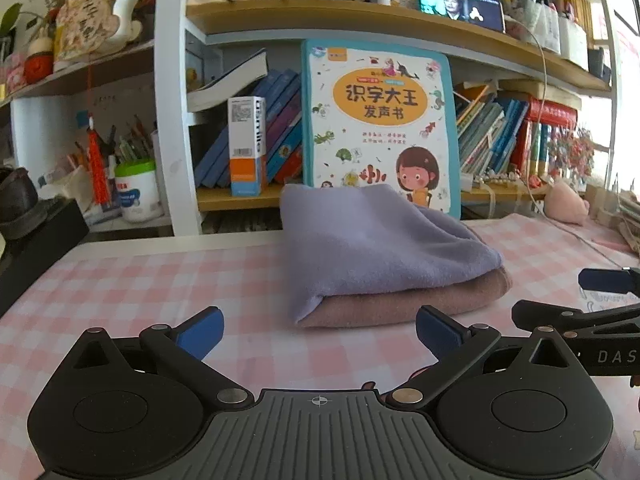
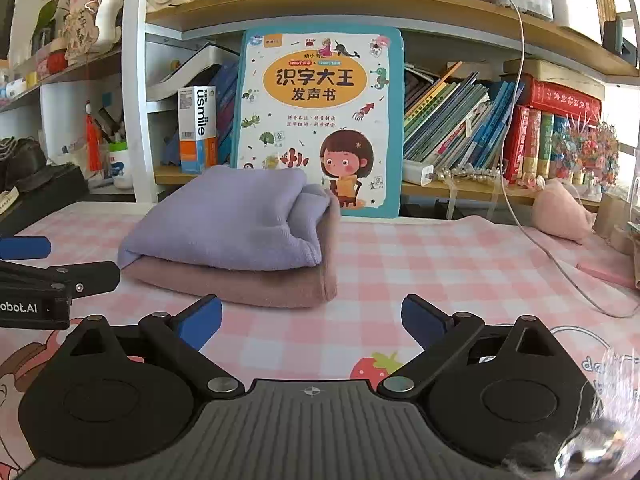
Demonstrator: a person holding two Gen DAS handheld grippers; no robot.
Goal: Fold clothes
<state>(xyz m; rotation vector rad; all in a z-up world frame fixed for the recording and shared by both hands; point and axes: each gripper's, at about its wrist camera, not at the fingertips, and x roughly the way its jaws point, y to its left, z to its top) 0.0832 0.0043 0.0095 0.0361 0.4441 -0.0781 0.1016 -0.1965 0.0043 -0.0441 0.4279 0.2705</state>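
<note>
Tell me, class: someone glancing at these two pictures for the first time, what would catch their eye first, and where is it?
Probably the folded stack mid-table: a lilac cloth lying on a dusty-pink cloth, on the pink checked tablecloth. Right behind it a big children's book with a cartoon girl stands upright against the shelves. Nearest the cameras, the left gripper and right gripper are open and empty.

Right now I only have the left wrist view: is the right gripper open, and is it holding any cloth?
Observer: The right gripper is open, with nothing between its fingers, short of the stack.
Operator: What does the stack's right end look like?
Observer: The purple cloth shows bunched folded layers there, lying on the pink-brown cloth.
Operator: How far does that cable run on the table?
Observer: The white cable crosses the checked tablecloth to a bend right of the right gripper, apart from the stack.
</note>
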